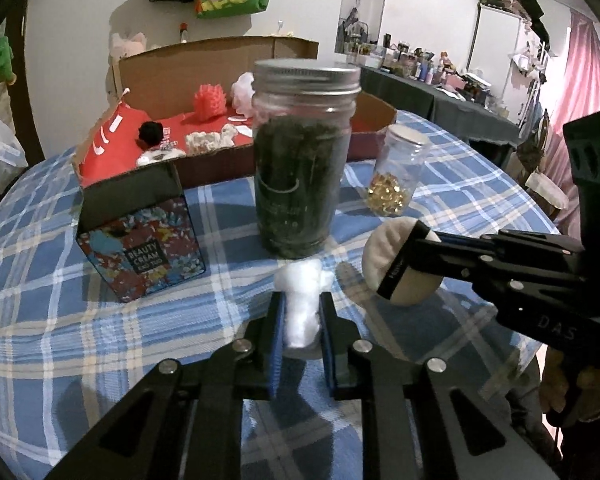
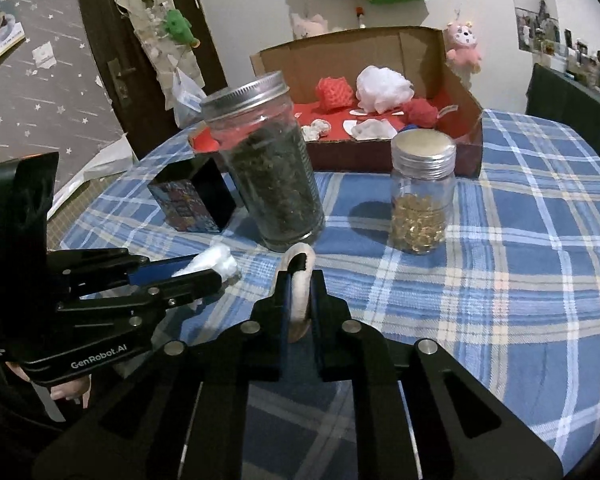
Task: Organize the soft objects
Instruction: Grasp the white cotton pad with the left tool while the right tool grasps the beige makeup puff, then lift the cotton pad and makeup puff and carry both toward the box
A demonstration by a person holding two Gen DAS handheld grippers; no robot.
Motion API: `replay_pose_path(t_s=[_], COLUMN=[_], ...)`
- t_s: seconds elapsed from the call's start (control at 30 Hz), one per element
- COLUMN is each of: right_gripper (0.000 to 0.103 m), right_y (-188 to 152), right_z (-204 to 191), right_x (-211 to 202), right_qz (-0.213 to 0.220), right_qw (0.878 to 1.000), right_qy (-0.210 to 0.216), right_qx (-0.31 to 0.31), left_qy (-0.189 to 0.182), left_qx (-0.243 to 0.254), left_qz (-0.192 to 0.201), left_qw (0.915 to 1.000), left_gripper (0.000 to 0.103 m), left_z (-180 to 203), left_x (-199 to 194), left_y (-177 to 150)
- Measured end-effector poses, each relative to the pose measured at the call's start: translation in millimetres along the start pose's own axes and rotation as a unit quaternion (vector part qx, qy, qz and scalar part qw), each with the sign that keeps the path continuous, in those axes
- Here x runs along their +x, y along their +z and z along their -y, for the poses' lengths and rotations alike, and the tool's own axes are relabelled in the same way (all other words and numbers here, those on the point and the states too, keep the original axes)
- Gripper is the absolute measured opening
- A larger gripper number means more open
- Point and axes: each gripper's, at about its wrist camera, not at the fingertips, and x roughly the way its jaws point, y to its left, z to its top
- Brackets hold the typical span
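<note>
My left gripper (image 1: 300, 308) is shut on a white cotton ball (image 1: 302, 304), squeezed between its blue pads just above the checked tablecloth (image 1: 100, 320). From the right wrist view the same left gripper (image 2: 216, 270) comes in from the left with the cotton ball (image 2: 216, 264) at its tips. My right gripper (image 2: 300, 280) is shut on a round cream powder puff (image 2: 300, 292), held edge-on. In the left wrist view the right gripper (image 1: 404, 264) holds that powder puff (image 1: 384, 256) to the right of the cotton ball. Behind stands an open cardboard box (image 2: 466, 136) with red lining and several soft things inside.
A tall jar of dark dried leaves (image 1: 300, 152) stands right ahead of both grippers. A smaller jar of golden capsules (image 2: 422, 196) sits to its right, a patterned beauty cream box (image 1: 148, 248) to its left. A hand (image 1: 580, 392) holds the right gripper's handle.
</note>
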Motion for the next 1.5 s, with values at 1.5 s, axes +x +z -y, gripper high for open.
replay_pose_path(t_s=[1.5], right_gripper=[0.009], right_y=[8.1], right_z=[75.0], right_x=[-33.5], right_qz=[-0.005], right_qw=[0.995], right_qy=[-0.076], right_qx=[0.067], left_qy=[0.099], left_qx=[-0.088], left_qz=[-0.017], left_qw=[0.9910], left_gripper=[0.017], left_z=[-103.7], left_x=[-35.1], left_y=[-11.2])
